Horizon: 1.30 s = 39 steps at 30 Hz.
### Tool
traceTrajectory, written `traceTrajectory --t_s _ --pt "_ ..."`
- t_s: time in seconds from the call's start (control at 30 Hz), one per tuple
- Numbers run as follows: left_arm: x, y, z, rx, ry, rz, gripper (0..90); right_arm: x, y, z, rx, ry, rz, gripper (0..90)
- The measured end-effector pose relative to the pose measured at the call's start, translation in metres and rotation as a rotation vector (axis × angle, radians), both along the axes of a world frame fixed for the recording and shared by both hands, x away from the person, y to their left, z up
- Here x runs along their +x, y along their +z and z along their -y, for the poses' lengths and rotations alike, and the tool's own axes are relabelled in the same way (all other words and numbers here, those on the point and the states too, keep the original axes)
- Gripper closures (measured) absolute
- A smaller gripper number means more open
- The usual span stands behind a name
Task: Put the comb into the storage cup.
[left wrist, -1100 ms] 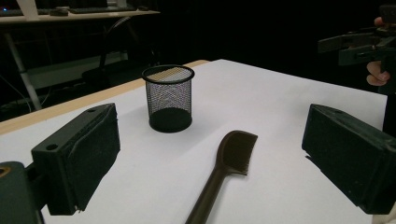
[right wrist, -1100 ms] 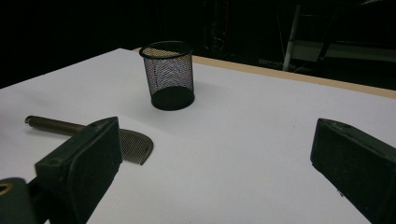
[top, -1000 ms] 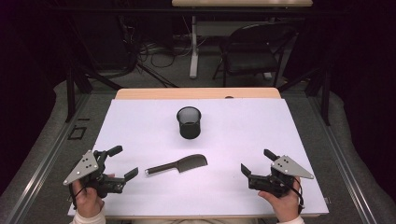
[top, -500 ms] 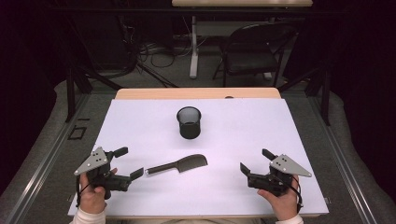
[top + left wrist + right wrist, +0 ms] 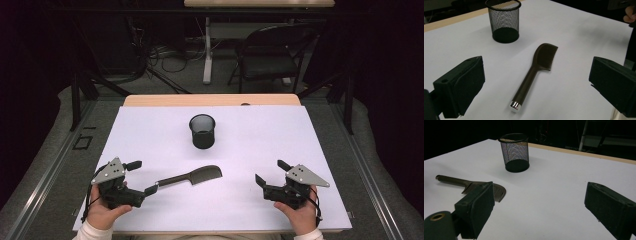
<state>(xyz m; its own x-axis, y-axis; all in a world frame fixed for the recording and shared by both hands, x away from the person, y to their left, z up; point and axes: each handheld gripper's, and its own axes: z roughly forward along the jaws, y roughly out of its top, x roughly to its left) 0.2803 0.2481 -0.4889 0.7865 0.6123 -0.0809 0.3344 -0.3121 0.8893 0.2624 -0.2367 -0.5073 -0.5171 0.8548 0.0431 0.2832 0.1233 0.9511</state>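
We see a dark comb (image 5: 192, 177) lying flat on the white bench (image 5: 310, 135), its toothed head toward the middle and its handle, tipped with a silver cap, pointing at the left claw (image 5: 141, 177). In the left claw view the comb (image 5: 534, 72) lies on the sheet between and just beyond the two black jaws, which stand wide apart and press on nothing; the silver cap is the part nearest them. In the high view one jaw tip sits just beside the end of the handle, and we cannot tell whether it touches. The person's left hand (image 5: 102, 212) grips the tool body near the bench's front edge.

Beyond the comb, toward the far side, a black mesh cup (image 5: 202, 131) stands upright, well apart from both claws.

The right claw (image 5: 272, 172) is held at the right side of the bench, near the front edge and well apart from the comb. Its jaws have just been closing a little, yet they are wide apart with nothing between them; in the right gripper view we see bare white sheet in the gap, the comb (image 5: 469, 185) partly hidden behind the left-hand jaw and the mesh cup (image 5: 515, 152) farther off
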Motion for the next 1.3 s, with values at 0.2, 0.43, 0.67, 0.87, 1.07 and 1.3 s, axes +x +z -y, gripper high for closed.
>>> traceTrajectory --t_s 0.2,0.43,0.67,0.87,1.07,1.3 --pt "0.002 0.003 -0.003 0.021 0.013 -0.013 0.4 0.001 -0.001 0.001 0.009 -0.002 -0.004 10.1" --pt "0.008 0.012 -0.006 0.055 -0.009 -0.032 0.4 0.002 -0.002 0.003 0.014 -0.012 -0.010 14.2" --pt "0.013 0.017 -0.004 0.089 -0.016 -0.049 0.4 0.002 -0.003 0.002 0.003 -0.012 -0.013 14.2" --pt "0.018 0.023 -0.002 0.124 -0.018 -0.065 0.4 0.002 -0.003 0.003 0.004 -0.012 -0.022 14.2" --pt "0.022 0.028 0.001 0.172 -0.027 -0.080 0.4 0.002 -0.004 0.003 0.003 -0.007 -0.019 14.2" --pt "0.025 0.032 0.002 0.223 -0.023 -0.096 0.4 0.002 -0.004 0.002 0.003 -0.009 -0.026 14.3"
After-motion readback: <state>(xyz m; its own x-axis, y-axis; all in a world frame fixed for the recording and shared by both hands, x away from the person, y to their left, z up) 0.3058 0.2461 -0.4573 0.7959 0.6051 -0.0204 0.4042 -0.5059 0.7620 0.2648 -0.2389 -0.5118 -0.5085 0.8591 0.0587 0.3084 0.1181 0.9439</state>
